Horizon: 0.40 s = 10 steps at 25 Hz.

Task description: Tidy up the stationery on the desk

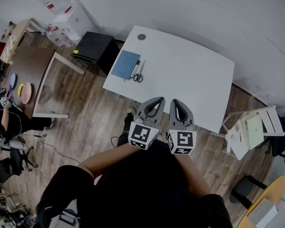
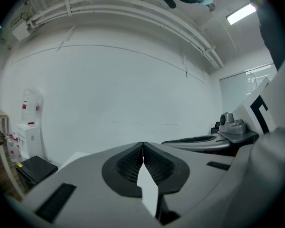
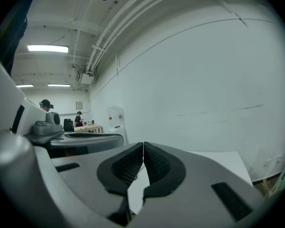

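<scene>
Both tools are held side by side close to the person's body, over the near edge of the white table point(image 1: 194, 80). The left tool point(image 1: 156, 100) has its jaws pressed together with nothing between them, and the right tool point(image 1: 175, 102) is the same. The stationery lies well apart from both, at the far left corner of the table. A blue notebook point(image 1: 125, 64), a pen point(image 1: 136, 69) just beside it and a pair of scissors point(image 1: 138, 75) next to the pen all run roughly parallel. This grouping fits stationery gathered and waiting to be sorted, and it equally fits stationery already set in order, so no single move is indicated. In either case, good practice is to keep both tools level and clear of the table edge. Any approach should come from the open near side, not across the scissors. The rest of the table is bare apart from a small round fitting point(image 1: 141, 37) near its far edge. Around it are a wood-pattern floor point(image 1: 90, 122), a black cabinet point(image 1: 92, 46) at the left corner, a white chair point(image 1: 251, 129) to the right and a plain white wall behind.
</scene>
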Tool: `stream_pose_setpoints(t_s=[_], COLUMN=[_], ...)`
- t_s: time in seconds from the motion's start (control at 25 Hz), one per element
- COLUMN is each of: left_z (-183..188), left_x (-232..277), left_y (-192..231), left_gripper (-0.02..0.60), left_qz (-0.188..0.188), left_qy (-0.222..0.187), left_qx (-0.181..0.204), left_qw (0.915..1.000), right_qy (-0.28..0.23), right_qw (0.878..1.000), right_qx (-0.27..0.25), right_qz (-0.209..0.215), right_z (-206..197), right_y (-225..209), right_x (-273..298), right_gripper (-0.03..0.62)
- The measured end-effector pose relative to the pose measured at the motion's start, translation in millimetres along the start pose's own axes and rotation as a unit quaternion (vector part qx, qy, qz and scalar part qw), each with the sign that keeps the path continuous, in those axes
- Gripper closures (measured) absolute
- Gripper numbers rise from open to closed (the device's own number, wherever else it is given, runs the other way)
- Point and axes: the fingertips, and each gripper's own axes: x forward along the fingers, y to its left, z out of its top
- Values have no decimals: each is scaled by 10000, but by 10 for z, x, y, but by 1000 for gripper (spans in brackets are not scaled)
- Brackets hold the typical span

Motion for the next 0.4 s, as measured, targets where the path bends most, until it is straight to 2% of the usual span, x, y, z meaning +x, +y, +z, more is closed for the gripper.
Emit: stream_pose_setpoints(t_s=[0.4], left_z=[-22], left_x=[-104], left_y=[129], left_gripper=[568], left_qz=[9], left_qy=[80], left_qx=[3], left_qw=[10000], right_qy=[-4], right_qw=[10000], right_qx=[20], right_qz=[94], right_z=[-3], right_y=[215], right_x=[64], right_gripper=[562])
